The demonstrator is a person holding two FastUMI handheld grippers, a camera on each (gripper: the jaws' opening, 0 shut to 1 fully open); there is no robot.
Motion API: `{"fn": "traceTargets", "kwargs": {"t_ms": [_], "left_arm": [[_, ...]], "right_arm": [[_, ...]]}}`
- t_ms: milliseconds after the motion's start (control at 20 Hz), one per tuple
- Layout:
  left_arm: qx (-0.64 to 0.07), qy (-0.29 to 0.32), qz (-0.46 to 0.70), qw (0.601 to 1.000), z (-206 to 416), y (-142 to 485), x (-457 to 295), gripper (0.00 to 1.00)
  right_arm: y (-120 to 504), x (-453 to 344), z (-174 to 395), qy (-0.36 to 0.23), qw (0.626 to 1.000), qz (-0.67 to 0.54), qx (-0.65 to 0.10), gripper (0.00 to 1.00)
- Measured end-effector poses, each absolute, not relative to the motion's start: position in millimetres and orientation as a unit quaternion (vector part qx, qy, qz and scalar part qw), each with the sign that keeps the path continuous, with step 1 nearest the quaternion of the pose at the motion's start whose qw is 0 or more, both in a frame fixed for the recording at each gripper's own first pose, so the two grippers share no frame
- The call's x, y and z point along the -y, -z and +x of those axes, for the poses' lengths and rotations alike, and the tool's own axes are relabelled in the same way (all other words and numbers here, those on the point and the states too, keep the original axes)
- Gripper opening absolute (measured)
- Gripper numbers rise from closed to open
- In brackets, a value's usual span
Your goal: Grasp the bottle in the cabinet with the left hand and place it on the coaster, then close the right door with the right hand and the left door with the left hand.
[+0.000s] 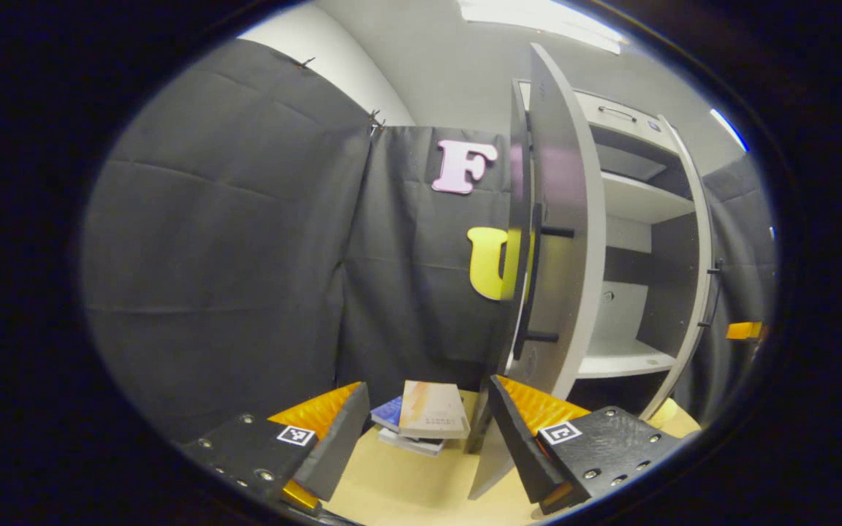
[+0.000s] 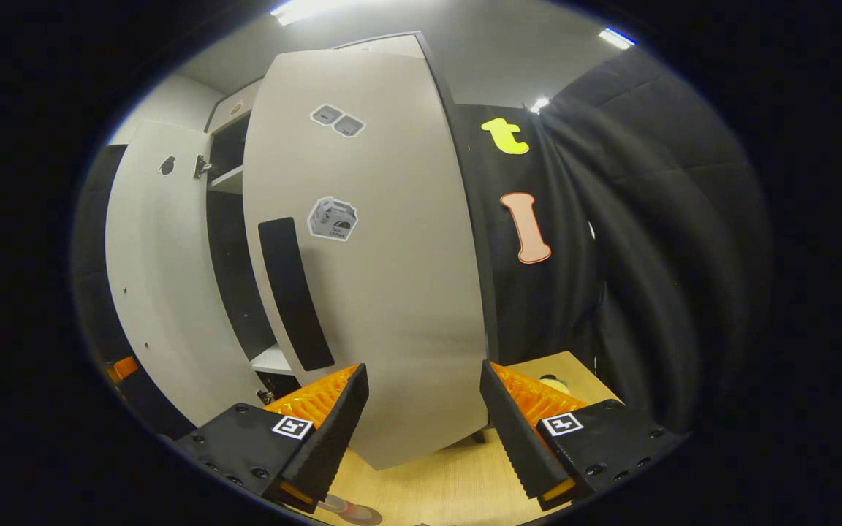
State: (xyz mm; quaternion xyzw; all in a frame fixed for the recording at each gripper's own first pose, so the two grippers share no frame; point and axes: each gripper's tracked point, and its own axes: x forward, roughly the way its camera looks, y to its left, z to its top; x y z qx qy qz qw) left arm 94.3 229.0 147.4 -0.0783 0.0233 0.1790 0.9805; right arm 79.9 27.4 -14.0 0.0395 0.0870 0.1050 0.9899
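A: What is seen in the left gripper view?

B: The left gripper (image 1: 425, 416) is held low over a pale wooden desk (image 1: 421, 486), its fingers spread apart with nothing between them. Just beyond the fingers a small stack of books (image 1: 421, 424) is laid on the desk. To the right, the left door (image 1: 556, 241) of a grey cabinet (image 1: 633, 197) is seen nearly edge-on, standing open, with its lower corner close to the right finger. Past the door, pale shelves (image 1: 622, 358) are visible inside the cabinet. No bottle can be made out on the shelves that are shown.

A: And in the right gripper view?

B: The right gripper (image 2: 425, 416) is also released, its fingers apart and empty. Directly in front of it the right door (image 2: 377, 256) is seen face-on, still open, with a dark vertical handle strip (image 2: 293, 292) and a few stickers (image 2: 333, 218) on it. The door's bottom edge is seen between the two fingers, but contact cannot be told. Farther left, the open left door is seen from its inner side, with the dark cabinet interior between the two doors. At the very bottom edge a small round object (image 2: 351, 511), possibly the coaster, is partly visible on the desk; what it is cannot be told for certain.
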Motion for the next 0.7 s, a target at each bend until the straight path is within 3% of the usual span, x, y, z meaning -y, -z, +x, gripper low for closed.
{"fn": "traceTargets", "kwargs": {"t_ms": [50,250,300,400,450,700], "left_arm": [[-0.017,-0.173,-0.071,0.982,101.0,-153.6,-235.7,1.00],[0.005,-0.144,-0.050,0.988,129.8,-181.2,-261.3,0.95],[0.011,-0.143,-0.045,0.989,133.8,-186.7,-268.5,1.00],[0.028,-0.137,-0.047,0.989,140.3,-198.3,-277.3,1.00],[0.033,-0.138,-0.045,0.989,143.4,-201.9,-282.0,0.94],[0.052,-0.074,-0.057,0.994,169.3,-221.5,-264.8,0.95]], "right_arm": [[17.0,-24.9,77.9,-0.099,0.990,0.043,-0.086,0.98],[25.0,-13.7,70.4,-0.078,0.992,0.039,-0.086,0.98],[24.4,-10.9,68.1,-0.073,0.993,0.038,-0.084,0.98],[24.7,-2.9,65.0,-0.059,0.994,0.035,-0.080,0.98],[24.6,1.0,64.6,-0.052,0.995,0.033,-0.080,0.98],[23.6,9.1,62.3,-0.033,0.996,0.036,-0.078,0.98]]}}
